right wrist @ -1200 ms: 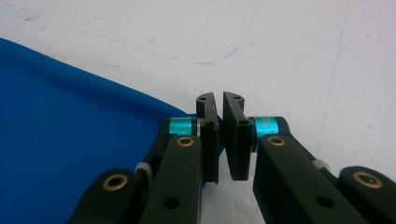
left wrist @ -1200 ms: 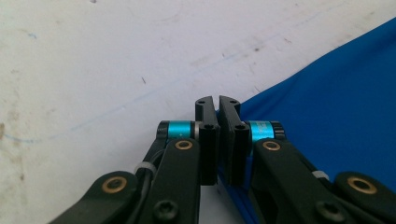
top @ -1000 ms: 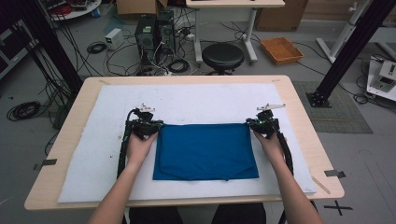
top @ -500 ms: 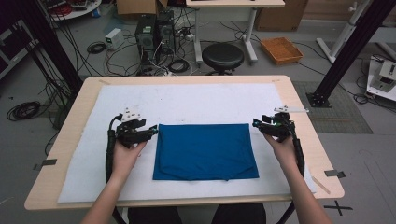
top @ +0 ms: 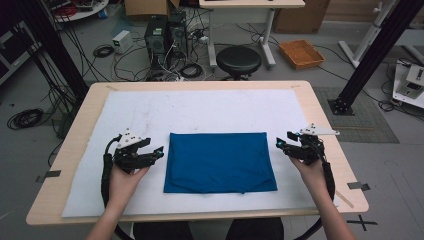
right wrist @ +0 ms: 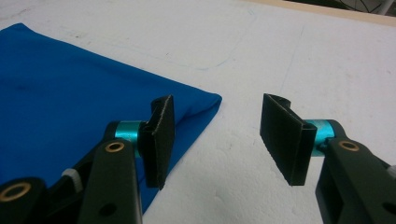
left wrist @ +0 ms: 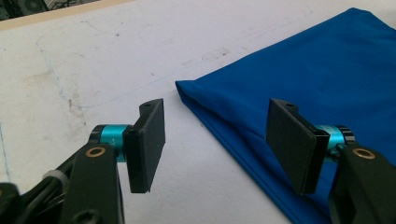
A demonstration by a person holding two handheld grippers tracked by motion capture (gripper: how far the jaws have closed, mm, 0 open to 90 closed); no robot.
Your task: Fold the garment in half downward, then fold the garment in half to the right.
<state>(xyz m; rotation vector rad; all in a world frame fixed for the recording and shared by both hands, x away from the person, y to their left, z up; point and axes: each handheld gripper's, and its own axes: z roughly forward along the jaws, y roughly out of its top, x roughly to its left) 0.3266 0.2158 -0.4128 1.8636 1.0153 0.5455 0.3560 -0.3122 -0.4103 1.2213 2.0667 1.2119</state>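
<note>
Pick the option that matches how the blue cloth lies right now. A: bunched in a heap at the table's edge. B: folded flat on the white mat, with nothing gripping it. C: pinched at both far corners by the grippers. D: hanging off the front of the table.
B: the blue cloth lies as a flat folded rectangle on the white mat, with the left gripper and right gripper open beside it, their fingers apart from the fabric.

My left gripper (top: 159, 151) and right gripper (top: 280, 145) were black, with teal rings, gold screws and, I think, grey top plates.
</note>
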